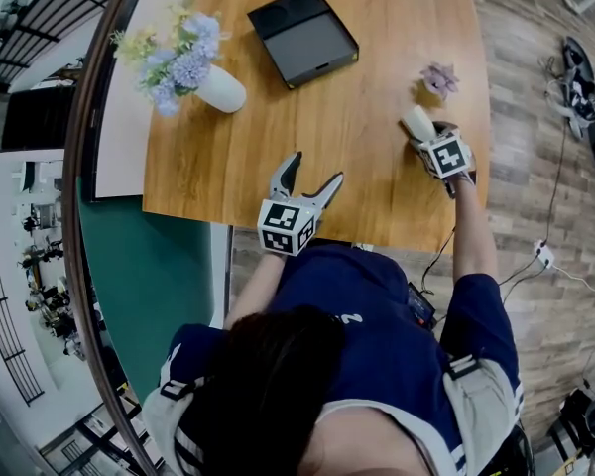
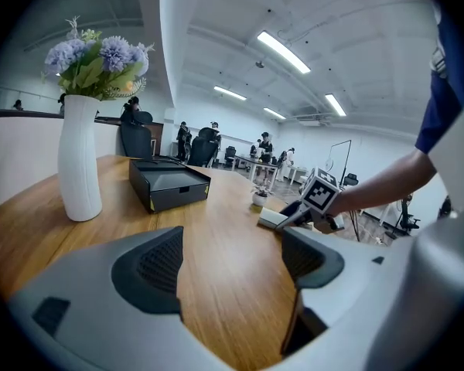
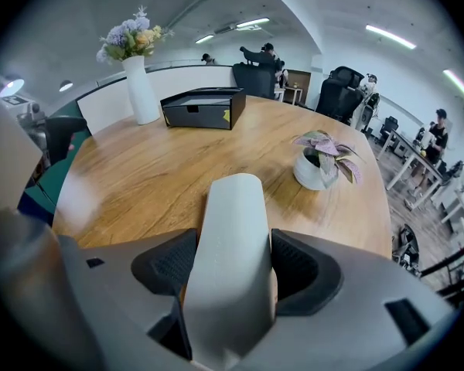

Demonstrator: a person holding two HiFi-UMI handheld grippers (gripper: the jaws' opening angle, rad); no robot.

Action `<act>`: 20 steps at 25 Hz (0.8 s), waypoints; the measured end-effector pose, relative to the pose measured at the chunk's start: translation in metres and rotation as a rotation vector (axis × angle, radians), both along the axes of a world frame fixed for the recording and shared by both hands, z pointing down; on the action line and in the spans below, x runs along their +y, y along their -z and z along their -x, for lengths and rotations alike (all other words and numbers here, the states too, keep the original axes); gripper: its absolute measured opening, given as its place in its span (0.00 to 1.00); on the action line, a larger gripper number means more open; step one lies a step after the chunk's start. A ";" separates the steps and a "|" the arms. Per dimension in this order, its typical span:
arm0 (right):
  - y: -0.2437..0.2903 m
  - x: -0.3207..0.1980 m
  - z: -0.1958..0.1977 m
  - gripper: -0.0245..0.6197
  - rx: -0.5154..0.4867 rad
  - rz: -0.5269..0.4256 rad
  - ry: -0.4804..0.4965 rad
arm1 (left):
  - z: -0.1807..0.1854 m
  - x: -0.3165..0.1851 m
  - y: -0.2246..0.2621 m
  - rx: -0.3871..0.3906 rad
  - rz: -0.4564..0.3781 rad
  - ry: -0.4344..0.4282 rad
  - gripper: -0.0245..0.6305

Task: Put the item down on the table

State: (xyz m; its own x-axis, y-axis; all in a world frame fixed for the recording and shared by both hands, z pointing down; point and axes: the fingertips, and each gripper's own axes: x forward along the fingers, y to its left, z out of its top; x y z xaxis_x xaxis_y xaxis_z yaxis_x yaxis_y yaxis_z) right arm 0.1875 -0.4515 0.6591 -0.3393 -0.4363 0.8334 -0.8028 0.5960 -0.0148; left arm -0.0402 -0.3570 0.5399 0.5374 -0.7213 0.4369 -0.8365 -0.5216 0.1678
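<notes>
The item (image 3: 232, 230) is a pale grey, long, rounded block. My right gripper (image 3: 230, 267) is shut on it, a dark pad pressed against each long side, and its far end sticks out past the jaws. In the head view the item (image 1: 416, 123) and right gripper (image 1: 424, 134) are low over the right side of the wooden table (image 1: 377, 196); whether the item touches the wood I cannot tell. My left gripper (image 1: 315, 170) hovers open at the table's near edge with nothing between its fingers. The left gripper view looks past its own open jaws toward the item (image 2: 273, 219).
A small potted plant (image 1: 438, 80) stands just beyond the item. A black open box (image 1: 302, 36) lies at the far middle of the table. A white vase with flowers (image 1: 218, 87) stands at the far left. The table's right edge is near the right gripper.
</notes>
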 end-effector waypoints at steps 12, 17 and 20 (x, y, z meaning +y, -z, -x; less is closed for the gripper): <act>-0.006 0.001 -0.003 0.53 -0.069 0.049 -0.051 | 0.009 -0.004 -0.002 0.007 0.004 0.015 0.62; 0.004 0.000 -0.002 0.71 -0.059 0.034 -0.053 | 0.009 -0.004 -0.002 0.000 -0.007 0.007 0.62; 0.030 -0.005 0.004 0.70 -0.105 -0.042 -0.077 | 0.009 -0.007 -0.001 0.014 -0.011 0.005 0.62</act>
